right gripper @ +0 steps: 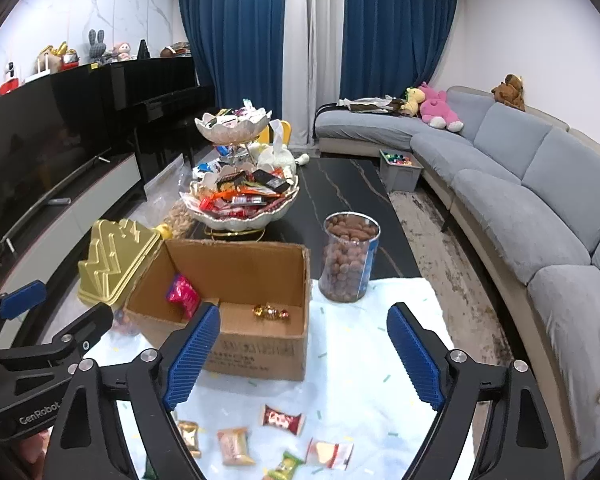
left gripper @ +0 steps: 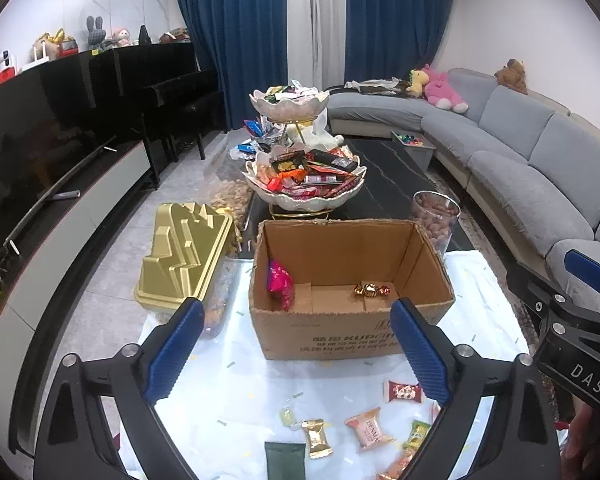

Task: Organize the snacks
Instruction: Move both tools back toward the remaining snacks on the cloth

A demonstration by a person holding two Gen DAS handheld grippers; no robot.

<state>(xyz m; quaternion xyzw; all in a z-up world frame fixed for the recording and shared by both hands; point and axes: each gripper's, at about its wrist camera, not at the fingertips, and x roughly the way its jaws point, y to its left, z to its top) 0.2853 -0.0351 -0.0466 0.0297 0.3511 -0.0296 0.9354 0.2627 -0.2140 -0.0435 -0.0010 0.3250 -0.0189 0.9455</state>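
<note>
An open cardboard box (left gripper: pixel 352 332) stands on the white cloth (left gripper: pixel 236 376). Inside it lie a pink packet (left gripper: pixel 280 284) and a gold-wrapped candy (left gripper: pixel 372 290). My left gripper (left gripper: pixel 296 312) is open, just short of the box's front wall, with nothing between its blue pads. My right gripper (right gripper: pixel 304 312) is open too and holds nothing, nearer the box's (right gripper: pixel 256 356) right front corner. Below the fingers several loose snacks lie on the cloth: a red-and-white candy (left gripper: pixel 403 392), an orange packet (left gripper: pixel 368 430), a gold packet (left gripper: pixel 316 438) and a dark green pouch (left gripper: pixel 286 460).
A clear jar of nuts (right gripper: pixel 350 256) stands right of the box. A gold tin (left gripper: pixel 184 256) sits to its left. Behind, a two-tier white bowl stand (left gripper: pixel 304 196) holds many snacks on the dark table. A grey sofa (right gripper: pixel 520 200) runs along the right.
</note>
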